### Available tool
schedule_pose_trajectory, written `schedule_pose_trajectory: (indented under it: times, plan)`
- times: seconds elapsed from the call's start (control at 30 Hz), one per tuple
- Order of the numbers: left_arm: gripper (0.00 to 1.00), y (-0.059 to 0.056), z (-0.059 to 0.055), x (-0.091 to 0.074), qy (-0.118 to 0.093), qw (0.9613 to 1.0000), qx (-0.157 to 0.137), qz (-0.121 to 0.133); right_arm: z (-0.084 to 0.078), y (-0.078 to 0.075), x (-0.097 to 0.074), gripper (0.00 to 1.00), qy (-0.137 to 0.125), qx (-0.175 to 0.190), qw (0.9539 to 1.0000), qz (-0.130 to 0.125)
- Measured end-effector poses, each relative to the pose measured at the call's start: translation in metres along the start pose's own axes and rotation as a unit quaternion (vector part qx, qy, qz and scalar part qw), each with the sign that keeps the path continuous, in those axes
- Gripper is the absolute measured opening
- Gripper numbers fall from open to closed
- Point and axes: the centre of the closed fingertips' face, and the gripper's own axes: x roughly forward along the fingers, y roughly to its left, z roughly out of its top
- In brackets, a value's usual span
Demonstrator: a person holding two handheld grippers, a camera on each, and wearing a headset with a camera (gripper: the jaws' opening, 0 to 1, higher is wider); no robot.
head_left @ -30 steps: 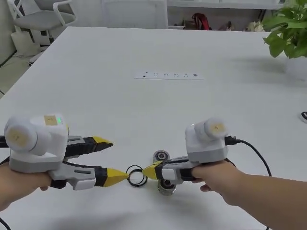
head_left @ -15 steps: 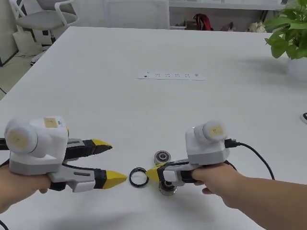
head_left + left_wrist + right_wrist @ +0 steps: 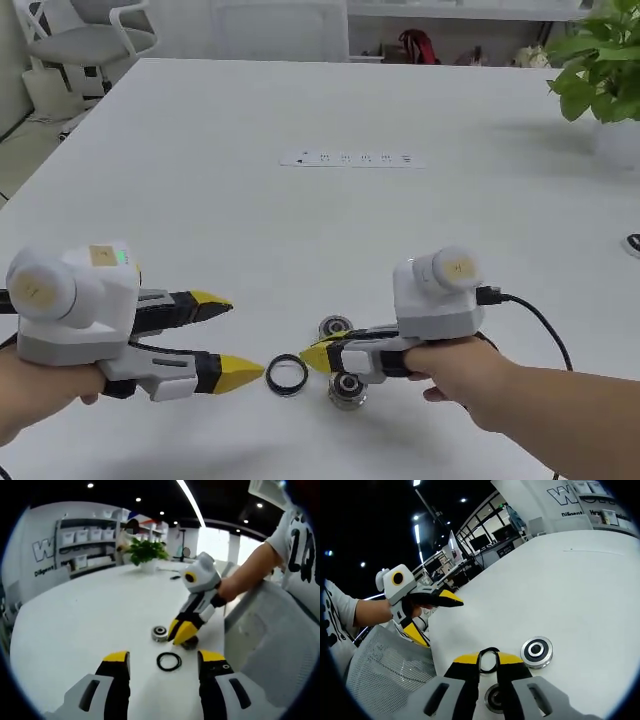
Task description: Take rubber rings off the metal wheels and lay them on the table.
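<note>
One rubber ring (image 3: 287, 375) is lying flat on the counter (image 3: 300, 230) just beside two metal wheels (image 3: 335, 327), the nearer wheel (image 3: 347, 388) partly under the right gripper (image 3: 312, 357). The right gripper is holding its jaws together, empty. The left gripper (image 3: 240, 338) is gaping wide, empty, its lower tip now drawn back from the ring it was touching a second ago.

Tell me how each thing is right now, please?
left gripper, open and empty.
right gripper, shut, over the near wheel.
rubber ring, off the wheels, lying flat on the table between the grippers.
far wheel, lying flat on the table.
near wheel, lying flat, partly hidden under the right gripper.
</note>
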Motion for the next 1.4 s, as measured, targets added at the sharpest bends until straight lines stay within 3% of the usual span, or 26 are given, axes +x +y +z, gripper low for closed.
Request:
schedule_pose_trajectory:
  times: [0.33, 0.57, 0.77, 1.0, 1.17, 1.4]
  plan:
    - [0.56, 0.000, 0.012, 0.001, -0.007, 1.0000, 0.005, -0.001, 0.028, 0.002, -0.021, 0.14, -0.037, -0.021, 0.9991, 0.000]
    - [0.56, 0.001, 0.024, -0.005, -0.019, 0.9998, 0.006, 0.001, 0.042, -0.002, -0.042, 0.18, -0.057, -0.049, 0.9972, -0.008]
    - [0.57, 0.002, 0.027, -0.010, -0.021, 0.9997, 0.014, 0.005, 0.050, 0.000, -0.061, 0.23, -0.072, -0.083, 0.9939, -0.014]
    - [0.59, 0.001, 0.028, -0.016, -0.018, 0.9994, 0.028, 0.009, 0.049, -0.002, -0.083, 0.31, -0.081, -0.111, 0.9902, -0.021]
    - [0.62, -0.002, 0.029, -0.019, -0.018, 0.9992, 0.033, 0.009, 0.046, -0.005, -0.100, 0.39, -0.088, -0.143, 0.9851, -0.036]
    - [0.63, -0.005, 0.032, -0.023, -0.028, 0.9992, 0.027, 0.012, 0.033, -0.006, -0.116, 0.50, -0.082, -0.175, 0.9799, -0.050]
